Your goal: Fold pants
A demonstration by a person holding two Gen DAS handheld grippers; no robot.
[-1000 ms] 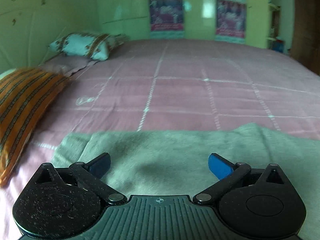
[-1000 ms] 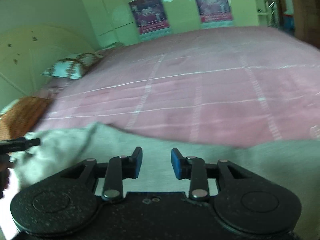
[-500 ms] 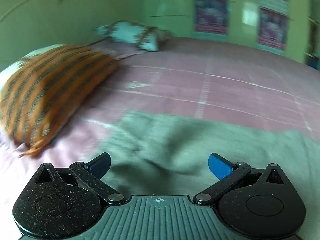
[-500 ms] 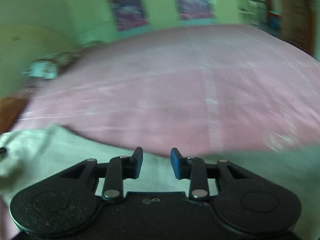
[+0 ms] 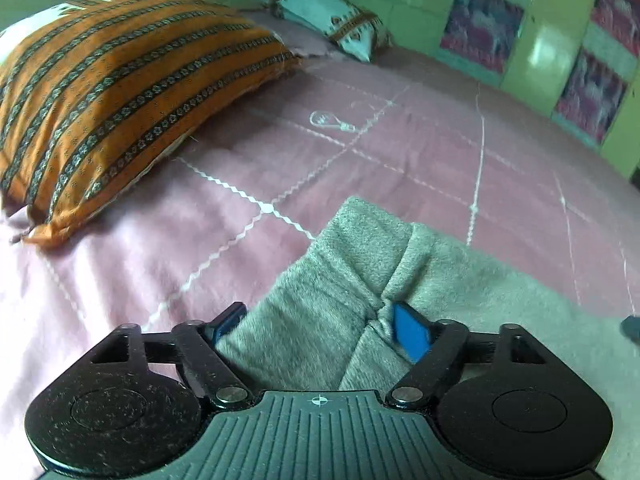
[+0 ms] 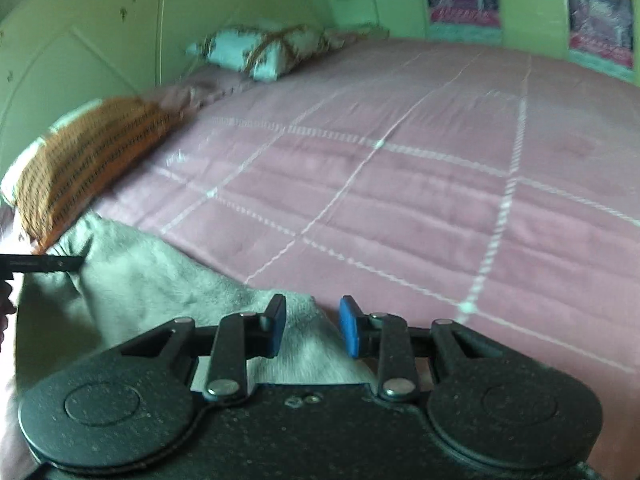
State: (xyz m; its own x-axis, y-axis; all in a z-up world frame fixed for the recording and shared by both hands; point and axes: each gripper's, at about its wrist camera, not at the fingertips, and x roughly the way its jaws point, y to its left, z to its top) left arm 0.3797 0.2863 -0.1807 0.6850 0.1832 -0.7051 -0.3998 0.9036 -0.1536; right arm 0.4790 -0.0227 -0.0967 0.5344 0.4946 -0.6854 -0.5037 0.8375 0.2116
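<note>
No readable writing or containers show. The grey pants [image 5: 400, 280] lie bunched on the pink bed [image 5: 400, 152]. Left tool [image 5: 320, 324] gapes wide around a fold; right tool [image 6: 312, 326] stands part-open over the cloth's edge.

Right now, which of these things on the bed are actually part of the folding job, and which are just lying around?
Part of the job:
- grey pants
- left gripper, open around a bunched fold of the pants
- right gripper, open over the pants' edge

Just lying about:
- orange striped pillow
- pale blue patterned pillow
- pink bedspread
</note>
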